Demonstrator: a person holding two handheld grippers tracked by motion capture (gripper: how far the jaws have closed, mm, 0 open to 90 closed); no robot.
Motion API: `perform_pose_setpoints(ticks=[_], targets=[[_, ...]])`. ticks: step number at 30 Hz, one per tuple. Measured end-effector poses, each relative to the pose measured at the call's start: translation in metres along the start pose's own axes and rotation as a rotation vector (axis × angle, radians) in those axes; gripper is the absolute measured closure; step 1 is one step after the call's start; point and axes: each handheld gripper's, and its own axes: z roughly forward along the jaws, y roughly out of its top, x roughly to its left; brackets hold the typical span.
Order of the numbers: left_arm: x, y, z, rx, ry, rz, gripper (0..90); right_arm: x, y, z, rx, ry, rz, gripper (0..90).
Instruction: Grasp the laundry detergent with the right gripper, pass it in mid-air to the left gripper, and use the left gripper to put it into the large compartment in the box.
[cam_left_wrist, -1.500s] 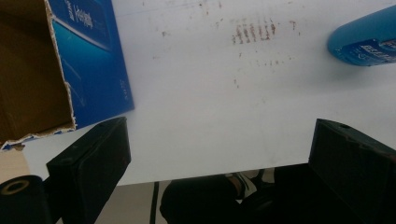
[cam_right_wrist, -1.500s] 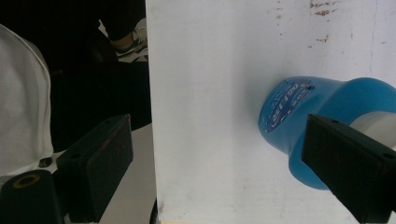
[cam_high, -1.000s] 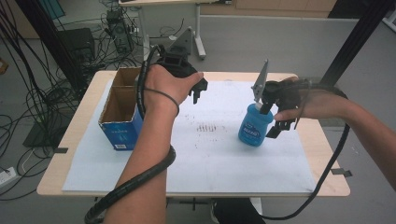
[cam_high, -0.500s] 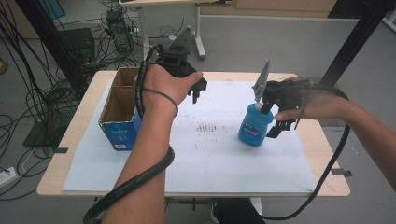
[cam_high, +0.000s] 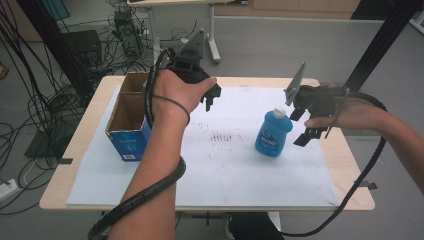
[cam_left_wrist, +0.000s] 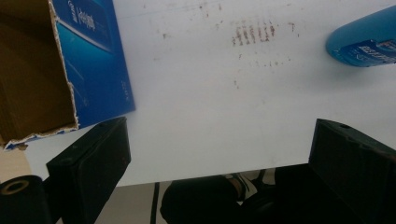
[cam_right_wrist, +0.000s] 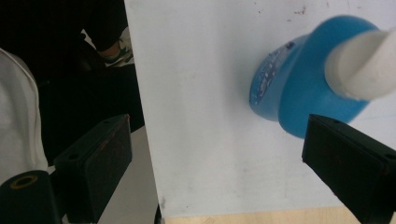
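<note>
From the high view, the blue bottle (cam_high: 273, 134) is standing upright on the white sheet (cam_high: 225, 165) covering the desk (cam_high: 345, 165), right of centre. The right tongs (cam_high: 305, 127) are hovering just beside it on its right — jaws spread, nothing between them, apart from the bottle. The right hand (cam_high: 350, 116) is reaching in from the right edge, forearm level over the desk, cable looping down behind it. The left tongs (cam_high: 211, 98) are hanging over the far left part of the sheet, well apart from the bottle, next to the open cardboard box (cam_high: 127, 117); the left hand (cam_high: 172, 92) is wrapping the body from above, forearm rising from the near edge.

In the left gripper view, both black jaws are standing wide apart with bare sheet between them; the box (cam_left_wrist: 70, 70) is sitting at the upper left and the bottle's base (cam_left_wrist: 366, 44) is showing at the upper right.

In the right gripper view, the jaws are gaping — the bottle (cam_right_wrist: 303, 88), white cap (cam_right_wrist: 362, 65) toward the camera, is lying just past the right-hand jaw, not between the two.
</note>
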Motion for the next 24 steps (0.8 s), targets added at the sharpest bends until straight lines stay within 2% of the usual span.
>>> perform_pose_setpoints(ticks=[6,9,13,18,24], targets=[[-0.002,0.001,0.000,0.003,0.003,0.006,5.9,-0.003,-0.014,-0.002,-0.015,-0.020,0.030,8.3],[-0.003,0.001,0.000,0.000,0.002,0.009,6.0,-0.005,-0.024,-0.001,-0.028,-0.025,0.056,7.8],[-0.005,0.002,-0.002,-0.003,0.002,0.013,5.9,-0.007,-0.037,0.002,-0.043,-0.063,0.093,6.4],[-0.006,0.003,-0.001,-0.003,0.000,0.017,5.9,-0.010,-0.048,0.005,-0.057,-0.076,0.140,5.7],[-0.006,0.004,0.001,0.002,0.001,0.018,6.0,-0.015,-0.061,0.012,-0.106,-0.094,0.190,4.9]])
